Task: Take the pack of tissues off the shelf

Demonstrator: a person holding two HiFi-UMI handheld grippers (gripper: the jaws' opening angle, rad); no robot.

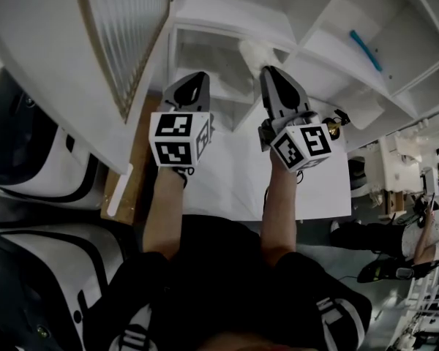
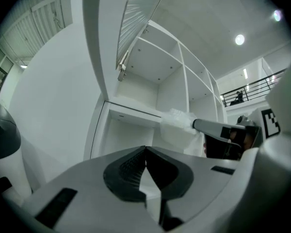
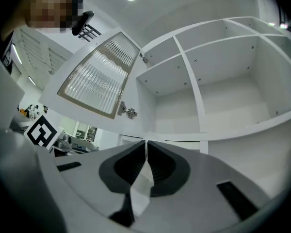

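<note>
In the head view both grippers are raised toward a white shelf unit. My right gripper is shut on the pack of tissues, a soft white plastic-wrapped pack held at its tips in front of a shelf edge. The left gripper view shows that pack hanging from the right gripper, clear of the shelf board. In the right gripper view white wrap sits pinched between the jaws of the right gripper. My left gripper is shut and empty, level with the right one and to its left.
A cabinet door with ribbed glass stands open to the left of the shelves. A blue object lies on a shelf at the right. A white tabletop is below the grippers. A person is on the floor at the far right.
</note>
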